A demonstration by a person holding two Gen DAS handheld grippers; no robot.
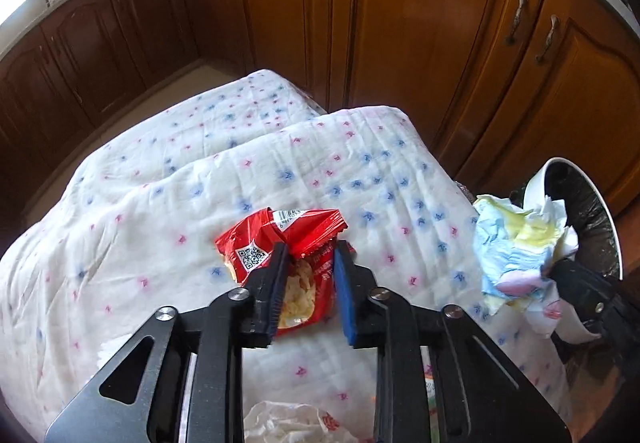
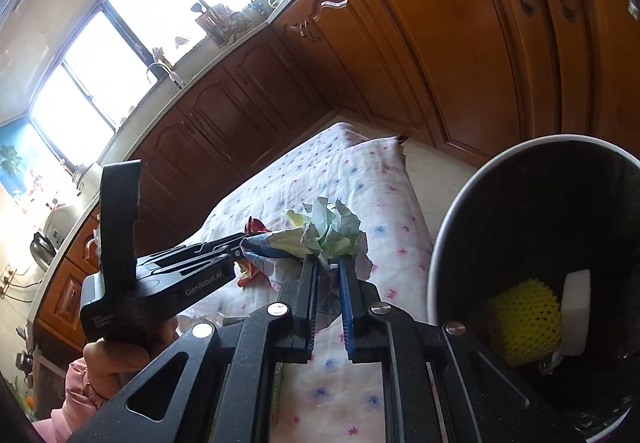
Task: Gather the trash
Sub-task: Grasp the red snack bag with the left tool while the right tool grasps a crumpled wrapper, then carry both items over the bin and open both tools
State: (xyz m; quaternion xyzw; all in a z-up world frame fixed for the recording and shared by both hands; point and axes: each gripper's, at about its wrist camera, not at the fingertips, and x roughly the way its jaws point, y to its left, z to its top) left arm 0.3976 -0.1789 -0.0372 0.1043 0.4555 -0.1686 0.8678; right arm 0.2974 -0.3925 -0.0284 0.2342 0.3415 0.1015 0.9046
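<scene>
A red snack wrapper (image 1: 280,239) lies on the white flowered cloth (image 1: 160,183). My left gripper (image 1: 310,249) is open, its fingers on either side of the wrapper's near end. My right gripper (image 2: 328,263) is shut on a crumpled pastel paper wad (image 2: 324,227), held above the cloth's right edge beside the trash bin (image 2: 436,255). The wad also shows in the left wrist view (image 1: 516,243), in front of the bin (image 1: 612,227). The bin holds a yellow foam net (image 2: 524,319) and a white block (image 2: 576,311).
Wooden cabinets (image 1: 420,43) stand close behind the cloth-covered surface. A white crumpled bag (image 1: 288,423) lies near the front edge under my left gripper. The left gripper body (image 2: 160,275) and the hand holding it show in the right wrist view.
</scene>
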